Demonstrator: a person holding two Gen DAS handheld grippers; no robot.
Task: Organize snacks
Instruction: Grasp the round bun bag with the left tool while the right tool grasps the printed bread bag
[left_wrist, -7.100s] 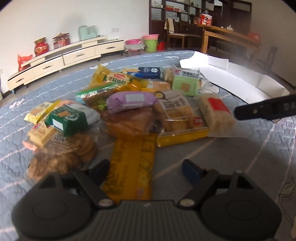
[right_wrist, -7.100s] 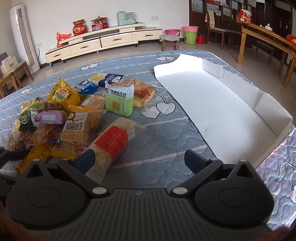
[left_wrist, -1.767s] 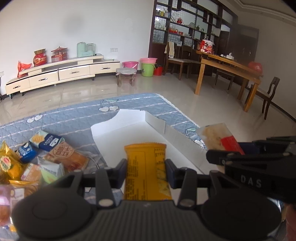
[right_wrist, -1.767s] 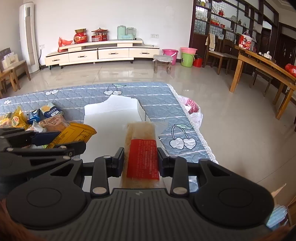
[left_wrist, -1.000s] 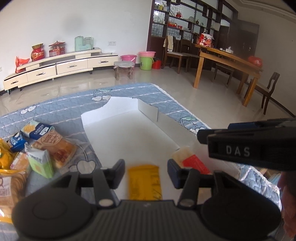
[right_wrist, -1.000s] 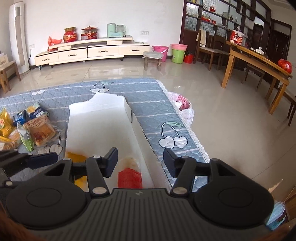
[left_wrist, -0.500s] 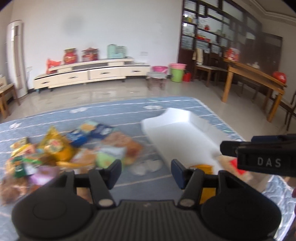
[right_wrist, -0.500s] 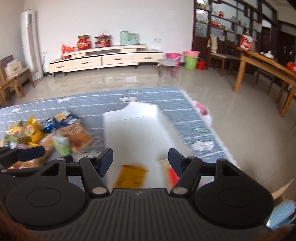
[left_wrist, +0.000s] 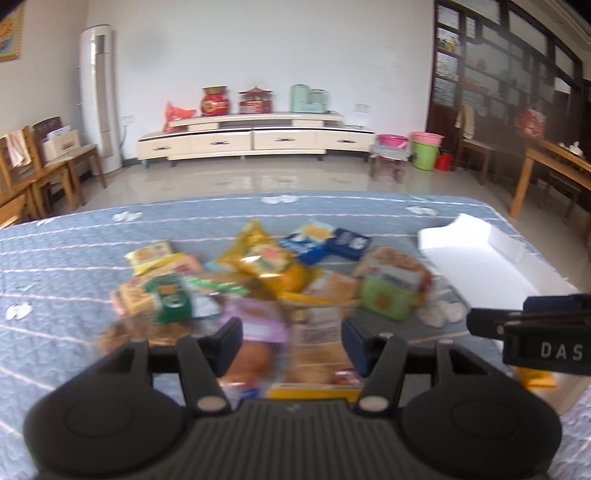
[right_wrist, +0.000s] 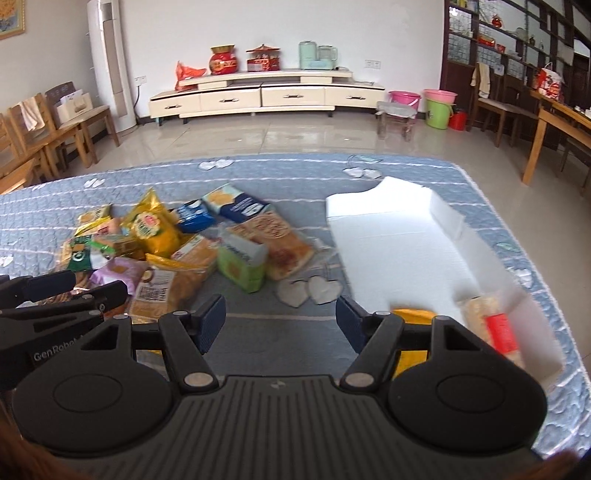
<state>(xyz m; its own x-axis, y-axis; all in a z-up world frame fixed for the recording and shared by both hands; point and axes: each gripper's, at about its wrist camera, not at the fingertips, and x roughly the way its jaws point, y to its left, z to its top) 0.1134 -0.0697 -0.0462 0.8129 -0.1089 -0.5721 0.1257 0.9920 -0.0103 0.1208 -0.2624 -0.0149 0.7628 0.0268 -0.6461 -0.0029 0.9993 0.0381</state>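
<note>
Both packets now down in the white tray (right_wrist: 391, 236): yellow packet (right_wrist: 412, 315) and red-labelled packet (right_wrist: 496, 325) side by side at its near end, no longer clamped as in the earlier views. Both views swung off the tray and back onto the snack pile (right_wrist: 177, 247) toward the left side of the blue quilt (right_wrist: 280, 173). Left gripper (left_wrist: 291, 338) released, jaws just widened and now steady, nothing between them, poised above the purple packet (left_wrist: 258, 317) and the cracker pack with the white label (left_wrist: 319, 332). Right gripper (right_wrist: 280, 321) likewise released, jaws just widened, empty, over bare quilt between pile and tray. Judged step: return for the next pair of snacks. For a clean pick: choose top-lying packets free of overlap, e.g. purple packet for the left, green box (right_wrist: 242, 264) at the pile's tray-side edge for the right; approach across the narrow width, pads clear of neighbouring wrappers; close gently on soft bread items. Left view blurred, so exact overlaps in the pile not resolvable.
</note>
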